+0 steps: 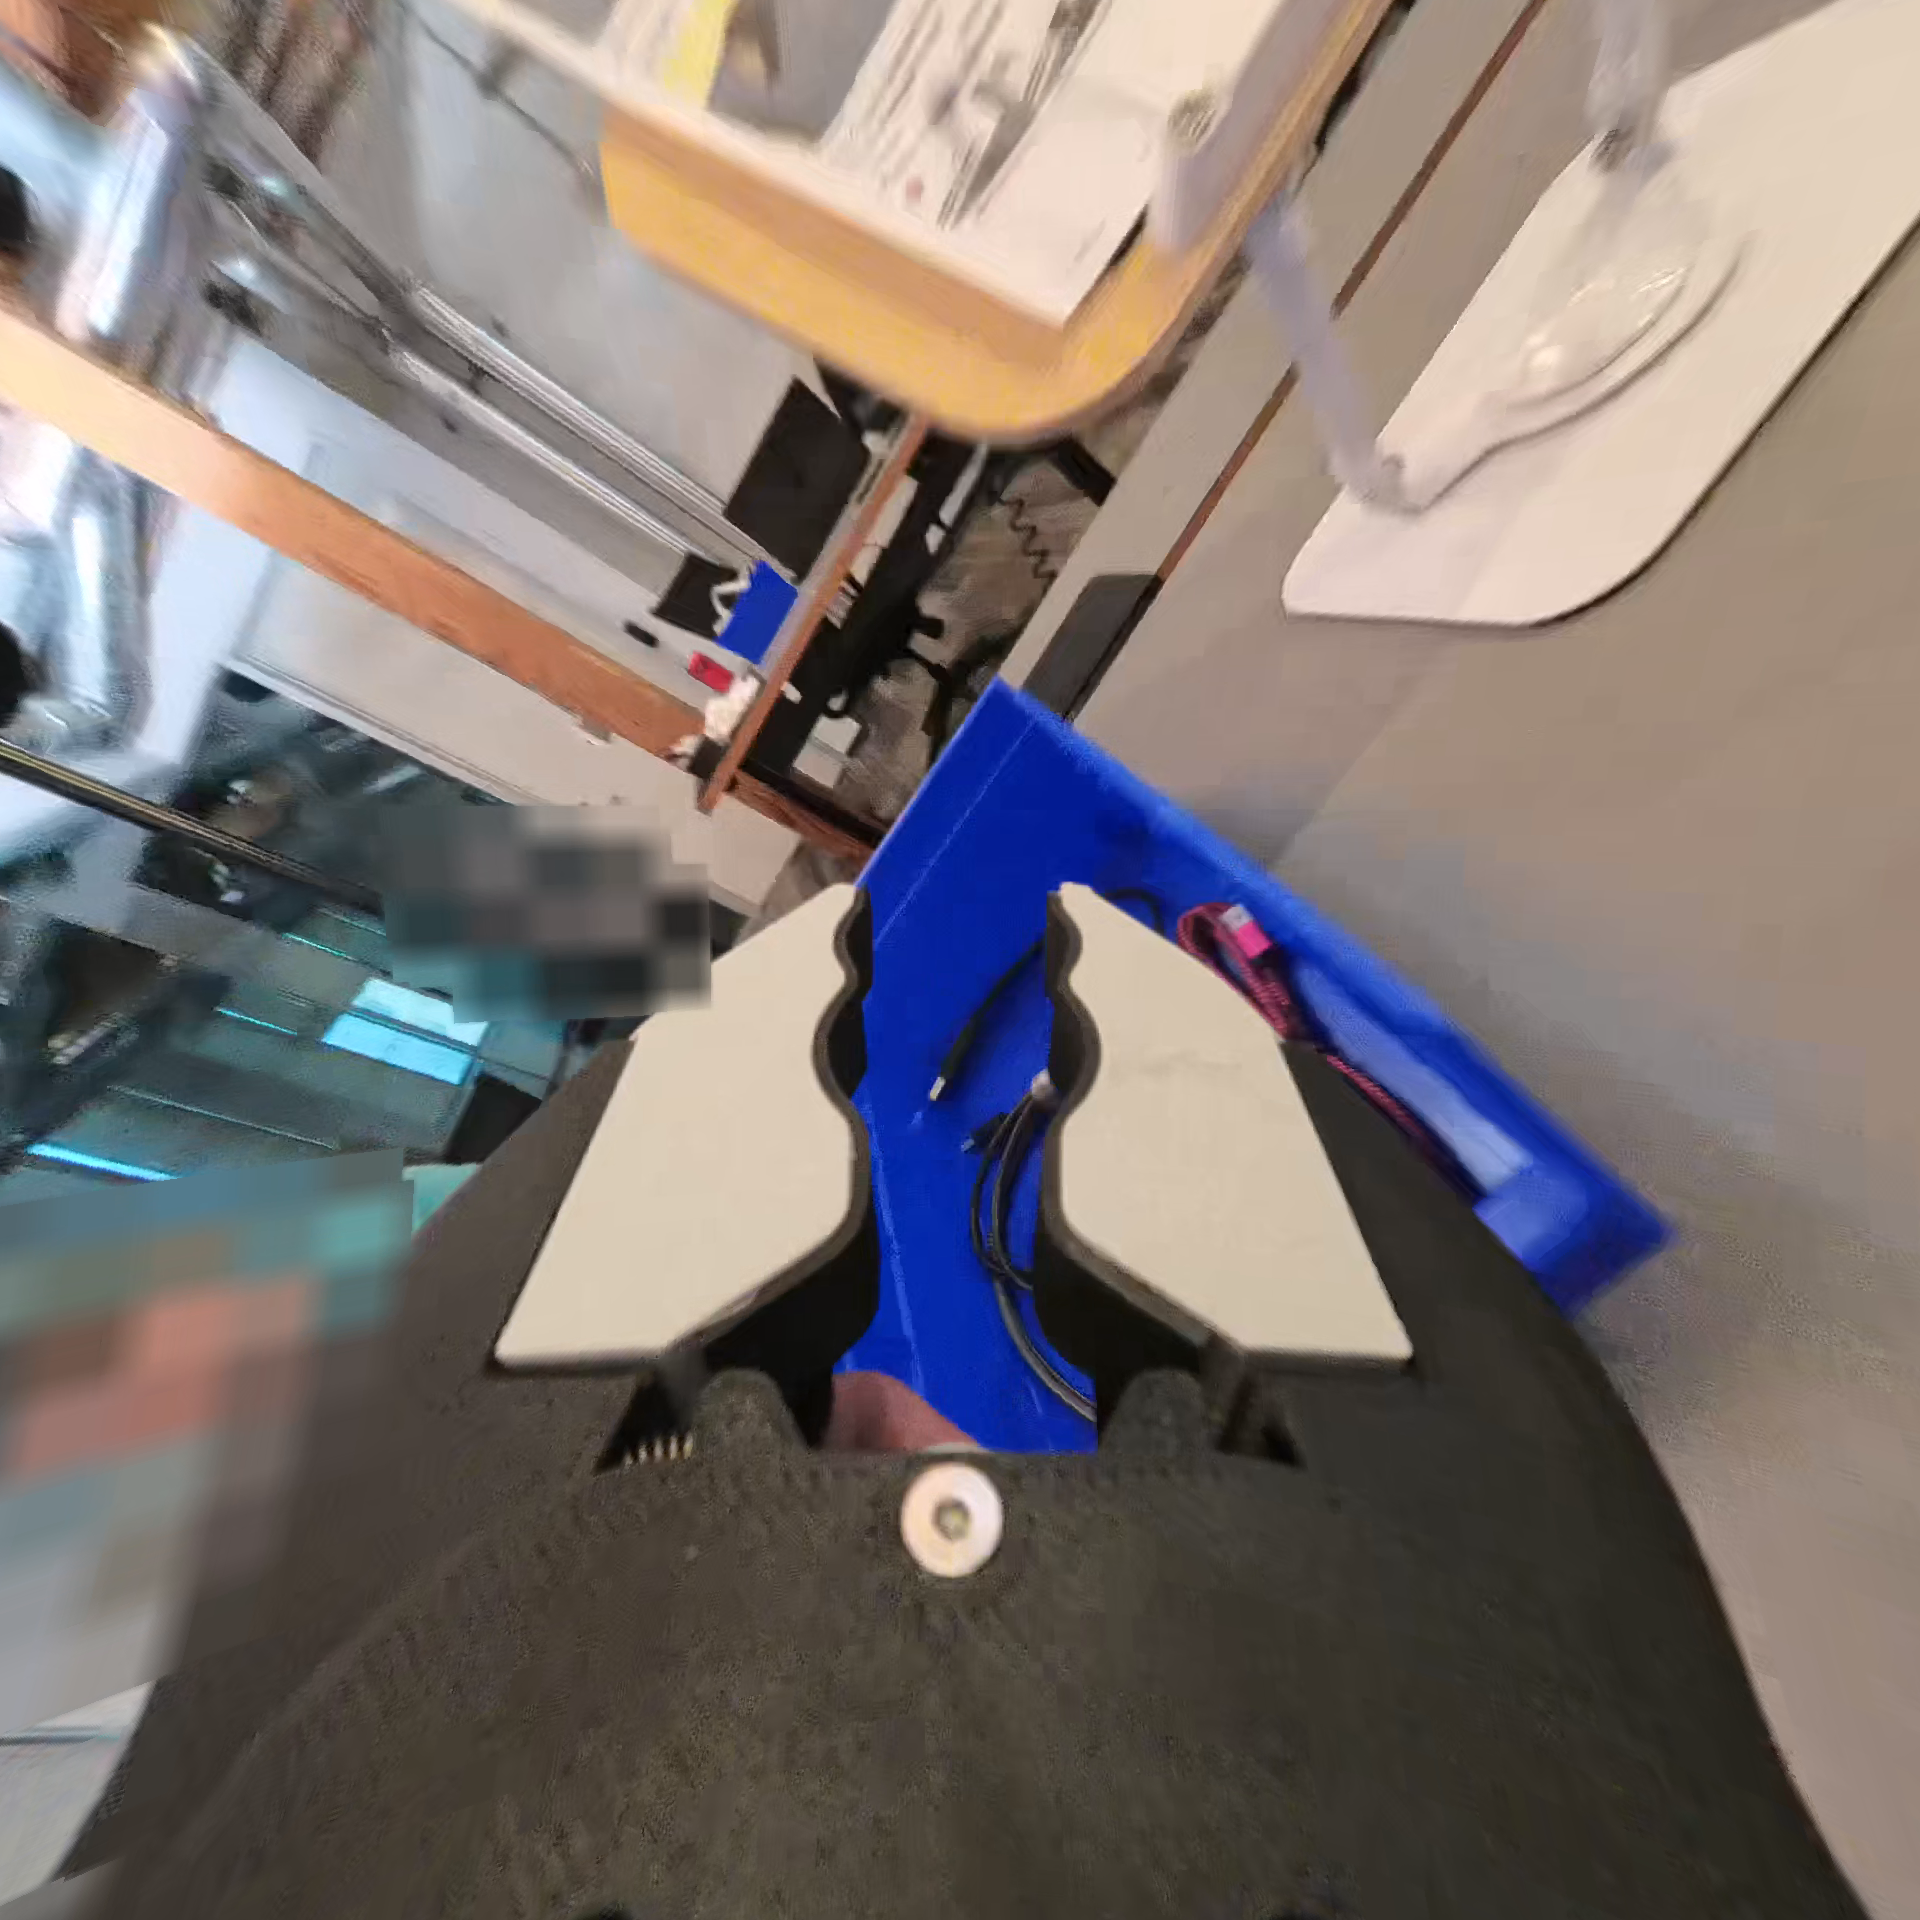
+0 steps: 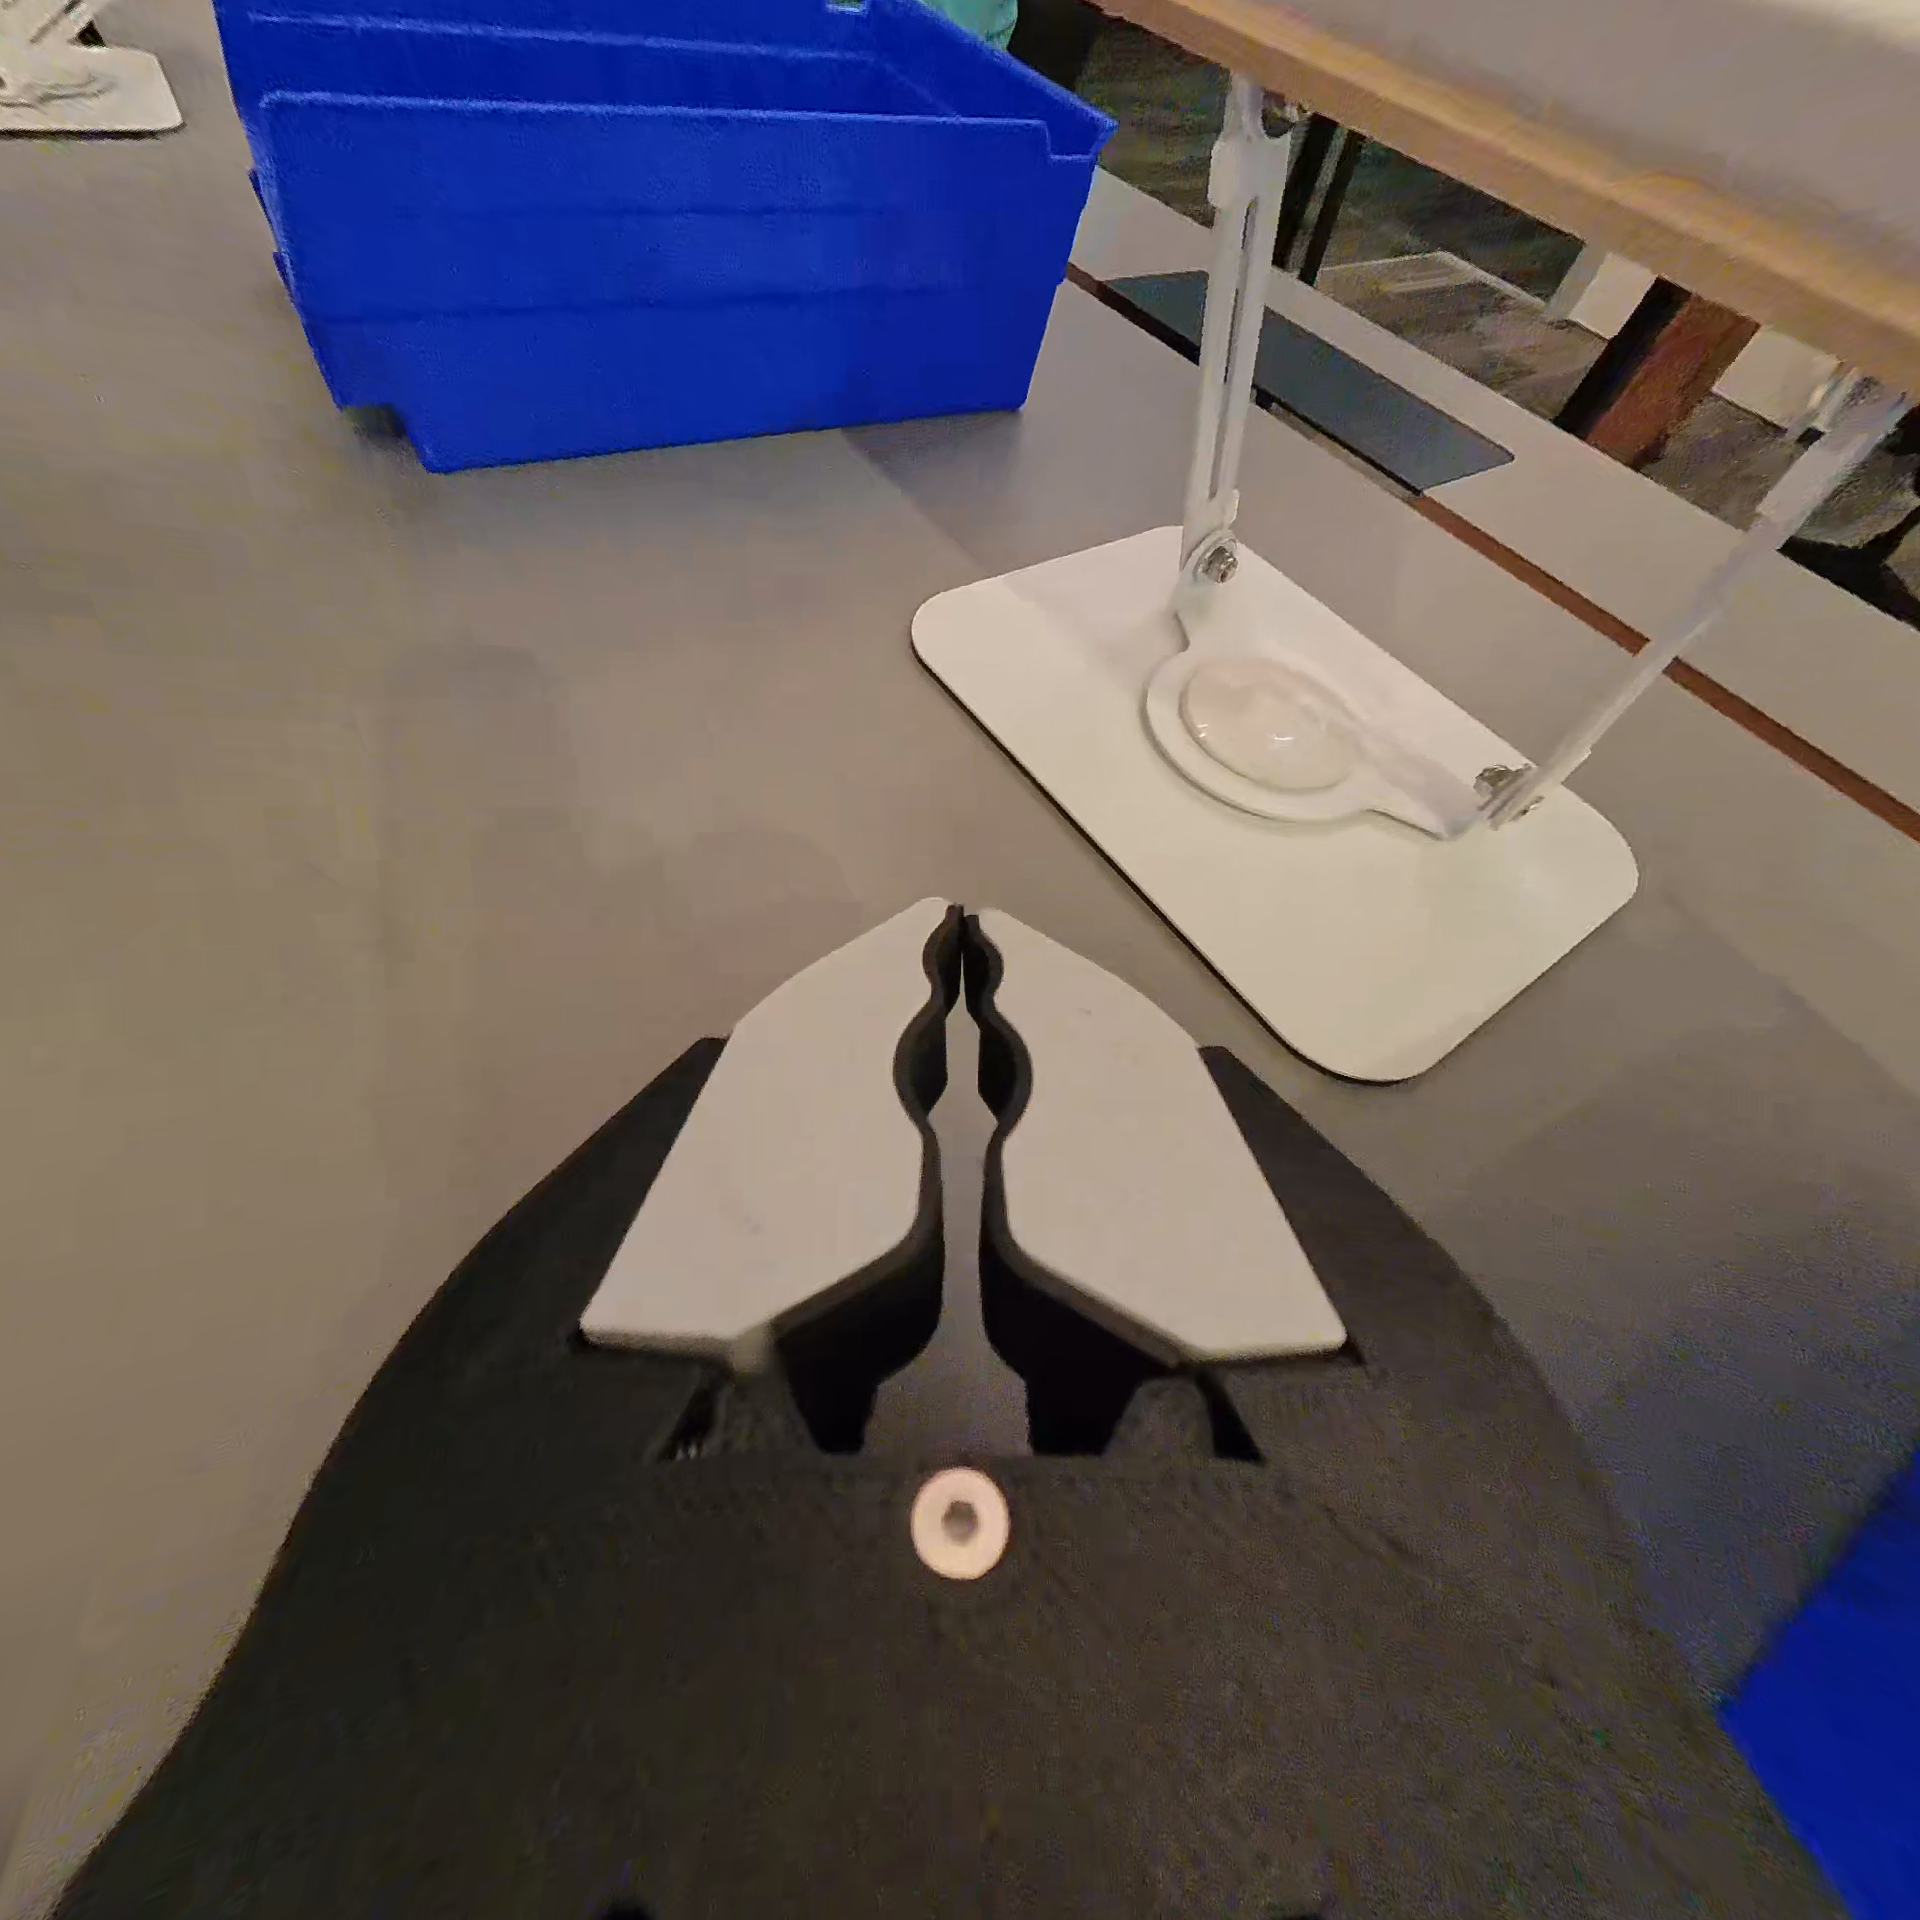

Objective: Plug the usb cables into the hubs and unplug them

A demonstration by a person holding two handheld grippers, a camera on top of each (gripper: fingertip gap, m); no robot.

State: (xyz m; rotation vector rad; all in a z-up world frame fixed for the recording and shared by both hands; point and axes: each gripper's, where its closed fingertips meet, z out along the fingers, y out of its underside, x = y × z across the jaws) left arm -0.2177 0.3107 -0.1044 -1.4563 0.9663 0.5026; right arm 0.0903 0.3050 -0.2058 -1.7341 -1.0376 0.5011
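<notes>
Left wrist view: the left gripper [image 1: 951, 914], fingers spread and gripping nothing, is hovering over a blue bin [image 1: 935, 1039] where black cables [image 1: 1003, 1205] and a red braided cable [image 1: 1236, 956] are lying; in the right wrist view, the right gripper [image 2: 958, 916], clenched empty, is hanging above the grey table [image 2: 416, 727] near a white stand [image 2: 1299, 831] and a far blue bin [image 2: 665, 260]

We see a matt grey worktop [image 2: 416, 727], a smooth blue plastic bin [image 2: 665, 312] and a glossy white stand base [image 2: 1351, 935].
</notes>
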